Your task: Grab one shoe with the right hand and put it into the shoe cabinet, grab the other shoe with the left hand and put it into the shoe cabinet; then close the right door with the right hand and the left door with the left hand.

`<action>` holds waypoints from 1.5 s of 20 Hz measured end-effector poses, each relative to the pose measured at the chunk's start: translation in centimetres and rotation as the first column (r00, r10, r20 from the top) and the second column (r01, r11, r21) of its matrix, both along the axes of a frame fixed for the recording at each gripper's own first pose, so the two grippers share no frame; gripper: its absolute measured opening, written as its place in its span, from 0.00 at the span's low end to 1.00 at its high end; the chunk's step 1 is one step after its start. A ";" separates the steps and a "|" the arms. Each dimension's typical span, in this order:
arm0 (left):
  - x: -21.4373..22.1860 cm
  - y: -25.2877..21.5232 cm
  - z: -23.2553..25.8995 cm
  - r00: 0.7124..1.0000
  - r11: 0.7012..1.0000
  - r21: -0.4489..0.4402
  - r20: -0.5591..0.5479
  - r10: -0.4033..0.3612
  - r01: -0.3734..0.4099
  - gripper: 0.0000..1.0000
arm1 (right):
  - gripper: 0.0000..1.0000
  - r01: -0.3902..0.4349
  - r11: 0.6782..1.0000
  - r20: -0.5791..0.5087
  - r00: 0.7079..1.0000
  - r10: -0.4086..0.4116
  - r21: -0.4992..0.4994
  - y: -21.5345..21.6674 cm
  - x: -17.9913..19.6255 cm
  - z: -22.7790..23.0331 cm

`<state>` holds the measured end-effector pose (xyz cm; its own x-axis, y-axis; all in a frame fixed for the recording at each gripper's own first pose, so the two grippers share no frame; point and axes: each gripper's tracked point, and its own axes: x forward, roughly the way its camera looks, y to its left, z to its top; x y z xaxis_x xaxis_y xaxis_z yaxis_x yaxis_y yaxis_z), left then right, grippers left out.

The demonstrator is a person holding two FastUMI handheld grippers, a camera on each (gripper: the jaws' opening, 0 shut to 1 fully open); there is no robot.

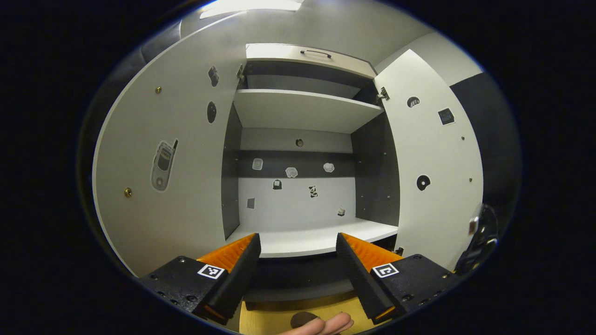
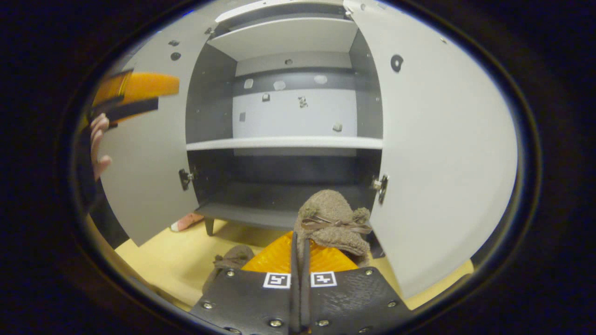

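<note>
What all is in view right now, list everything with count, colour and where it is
Shoe cabinet: one, white shelves with dark grey inner walls, straight ahead, both doors open.
Cabinet doors: two, white; left door and right door swung outward.
Stickers: several, small, grey and dark, on the back panel and the doors.
Held shoe: one, fuzzy brown with a bow, pinched in the right claw, in front of the bottom shelf.
Other shoe: one, fuzzy brown, on the floor left of the right claw.
Floor: yellow, under the cabinet.
Left claw: open, facing the middle shelf.
Right claw: shut on the shoe.
</note>
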<state>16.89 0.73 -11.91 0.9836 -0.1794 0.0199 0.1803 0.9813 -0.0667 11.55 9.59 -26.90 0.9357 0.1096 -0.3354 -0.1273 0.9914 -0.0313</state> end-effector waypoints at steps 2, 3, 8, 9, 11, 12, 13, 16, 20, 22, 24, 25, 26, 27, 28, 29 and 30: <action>0.2 0.6 0.0 1.000 1.000 -0.014 -0.002 0.009 -0.009 0.99 | 0.01 -0.013 1.000 0.052 0.999 0.013 -0.009 0.2 0.1 4.3; 0.3 0.8 -0.1 1.000 1.000 -0.018 -0.005 0.013 -0.013 0.99 | 0.01 -0.022 1.000 0.075 0.997 0.023 -0.021 0.3 0.3 6.5; 0.6 0.5 -0.5 1.000 1.000 -0.027 -0.023 0.001 -0.002 0.99 | 0.00 -0.039 0.996 0.172 0.984 0.052 -0.077 1.8 3.7 15.0; 0.6 0.2 -0.7 0.999 1.000 -0.030 -0.031 -0.009 0.008 0.99 | 0.00 -0.043 0.995 0.186 0.981 0.059 -0.087 2.2 4.9 16.4; 0.8 0.2 -0.7 0.999 1.000 -0.027 -0.032 -0.009 0.009 0.99 | 0.02 -0.036 0.993 0.204 0.977 0.058 -0.110 2.8 7.4 18.6; 0.8 0.2 -0.8 0.999 1.000 -0.028 -0.033 -0.007 0.006 0.99 | 0.02 -0.030 0.992 0.206 0.977 0.055 -0.123 3.1 8.8 19.6; 0.8 0.2 -0.8 0.999 1.000 -0.029 -0.034 -0.005 0.004 0.99 | 0.02 -0.024 0.992 0.207 0.977 0.050 -0.127 3.4 10.4 20.6; 0.8 0.2 -0.8 0.999 0.999 -0.032 -0.035 -0.004 0.003 0.99 | 0.02 -0.017 0.993 0.171 0.985 0.036 -0.115 4.8 14.9 21.9; 0.9 0.8 -0.8 0.999 0.999 -0.037 -0.037 0.006 -0.007 0.99 | 0.02 -0.012 0.990 0.077 0.997 0.023 -0.138 6.5 20.8 19.9; 0.9 1.3 -0.7 0.999 0.999 -0.044 -0.036 0.018 -0.019 0.99 | 0.04 -0.008 0.983 0.031 0.999 0.014 -0.185 6.5 23.5 17.6; 0.9 1.5 -0.7 0.999 0.998 -0.050 -0.035 0.023 -0.025 0.99 | 0.04 0.021 0.965 -0.011 1.000 -0.024 -0.262 5.0 25.9 15.0; 1.0 1.6 -0.6 0.999 0.998 -0.051 -0.034 0.024 -0.026 0.99 | 0.04 0.025 0.956 -0.036 0.999 -0.037 -0.291 4.5 26.8 13.8; 1.1 1.7 -0.6 0.999 0.998 -0.051 -0.032 0.025 -0.027 0.99 | 0.04 0.025 0.953 -0.053 0.998 -0.043 -0.301 4.2 27.7 12.9; 1.2 1.8 -0.7 0.999 0.998 -0.049 -0.033 0.028 -0.030 0.99 | 0.04 0.018 0.952 -0.073 0.996 -0.042 -0.305 4.1 28.5 11.9; 1.3 1.9 -0.8 0.999 0.998 -0.048 -0.038 0.032 -0.034 0.99 | 0.04 0.014 0.951 -0.087 0.995 -0.043 -0.308 4.1 29.2 11.2; 1.4 1.9 -0.9 0.998 0.998 -0.048 -0.042 0.036 -0.038 0.99 | 0.04 0.010 0.947 -0.088 0.995 -0.040 -0.320 4.0 30.0 10.8; 1.5 1.9 -1.2 0.998 0.998 -0.045 -0.050 0.038 -0.041 0.99 | 0.04 0.011 0.943 -0.088 0.995 -0.043 -0.332 3.9 30.7 10.5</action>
